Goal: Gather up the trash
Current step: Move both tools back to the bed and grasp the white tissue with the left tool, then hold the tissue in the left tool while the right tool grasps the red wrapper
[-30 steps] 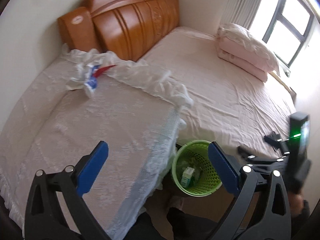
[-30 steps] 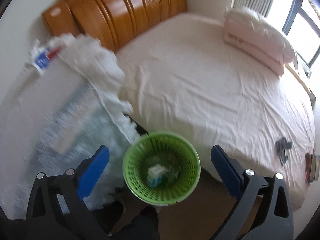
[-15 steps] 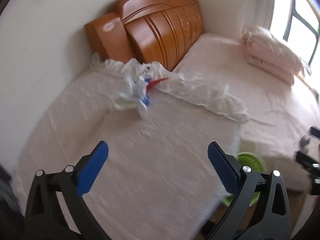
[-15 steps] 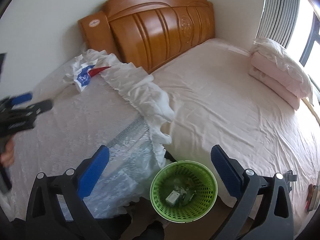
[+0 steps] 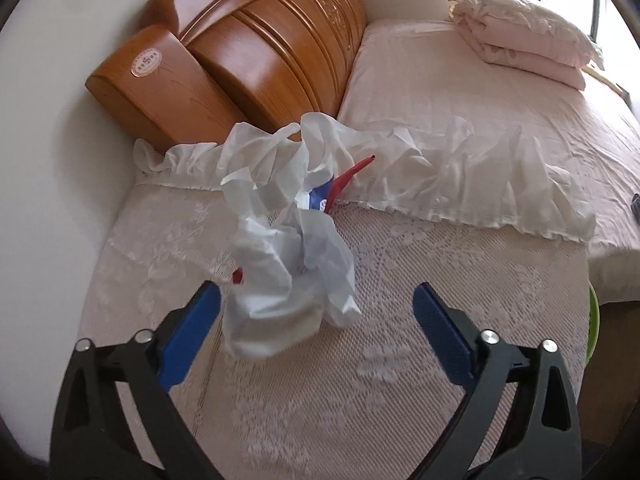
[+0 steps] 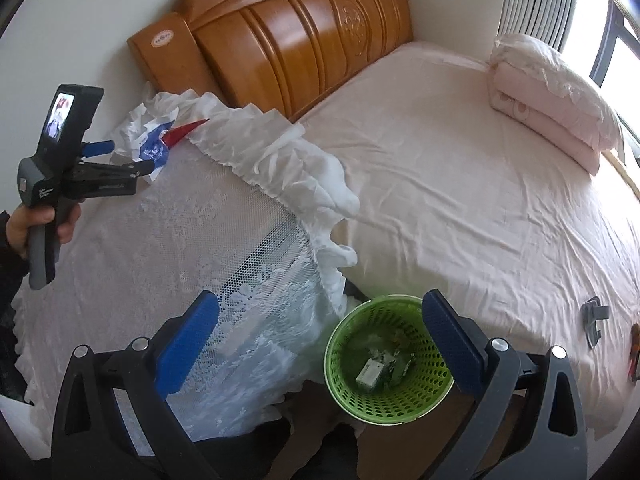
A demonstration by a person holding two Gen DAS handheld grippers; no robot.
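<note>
Crumpled white plastic bag [image 5: 288,248], printed with blue and red, is lying on the lace-covered table [image 5: 360,380] just ahead of the left gripper [image 5: 316,320], whose blue-padded jaws are standing wide apart; the bag's near end is sitting between the two fingertips, close to the left-hand pad, though I cannot tell whether it is touching; nothing is being gripped. Seen from the right wrist, the left gripper [image 6: 120,156] is pointing along the tabletop at the bag [image 6: 148,140], with the person's left hand [image 6: 40,224] wrapping its handle. Beyond the bag, the white frilled edge [image 5: 440,184] of the cloth is bunching along the table's far side, against the wooden headboard [image 5: 248,52]; past that the pink bed [image 5: 500,92] is stretching away, with folded pink bedding [image 5: 528,40] lying near the window.

The right gripper [image 6: 320,332] is likewise hanging wide open and holding nothing, looking down over the table's corner; the green perforated bin [image 6: 384,404] is standing on the floor between table and bed, partly behind the right fingertip, with a small carton [image 6: 370,372] and other scraps lying inside; a small grey object [image 6: 594,320] is lying on the bed's near edge.
</note>
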